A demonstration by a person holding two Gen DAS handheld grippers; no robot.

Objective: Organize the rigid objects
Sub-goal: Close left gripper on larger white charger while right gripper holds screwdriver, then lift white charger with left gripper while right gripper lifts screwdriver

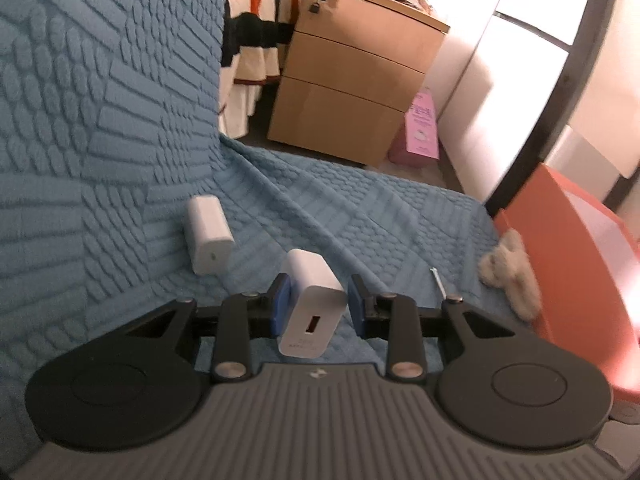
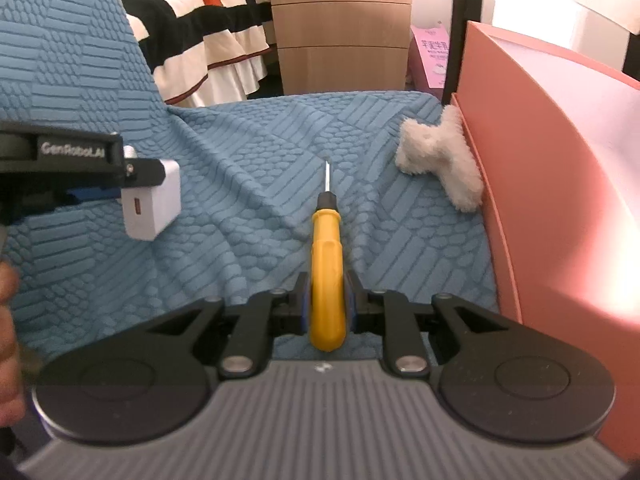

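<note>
Left wrist view: a blue quilted cover (image 1: pixel 360 200) w/ raised brick pattern lay over the seat and ran up the backrest at left. Behind it stood a wooden drawer cabinet (image 1: pixel 352 80), a striped bedspread (image 1: pixel 256 32) to its left, a pink carton (image 1: pixel 420 128) on the floor to its right. An orange box (image 1: pixel 580 248) sat at the right edge of the cover, a white fluffy item (image 1: pixel 508 268) touching its wall. The left gripper (image 1: pixel 314 304) had a white charger (image 1: pixel 310 308) between its blue pads; the charger was tilted, USB port toward the camera, left pad against it, right pad at its corner. It looked lifted clear of the cover. A second white charger (image 1: pixel 208 236) lay on the cover just beyond, up-left, near the backrest. A thin metal tip (image 1: pixel 438 278) showed at right, near the fluffy item.

Right wrist view: same blue cover, bedspread and cabinet at back, orange box wall along the right w/ the fluffy item leaning on it. The right gripper (image 2: pixel 326 308) had its jaws narrow, clamped on the yellow handle of a screwdriver (image 2: pixel 326 264); the shaft pointed away from the camera, over the cover. At left the other gripper came in sideways, carrying the white charger clear above the cover. Part of a hand (image 2: pixel 8 320) showed at the left edge.
</note>
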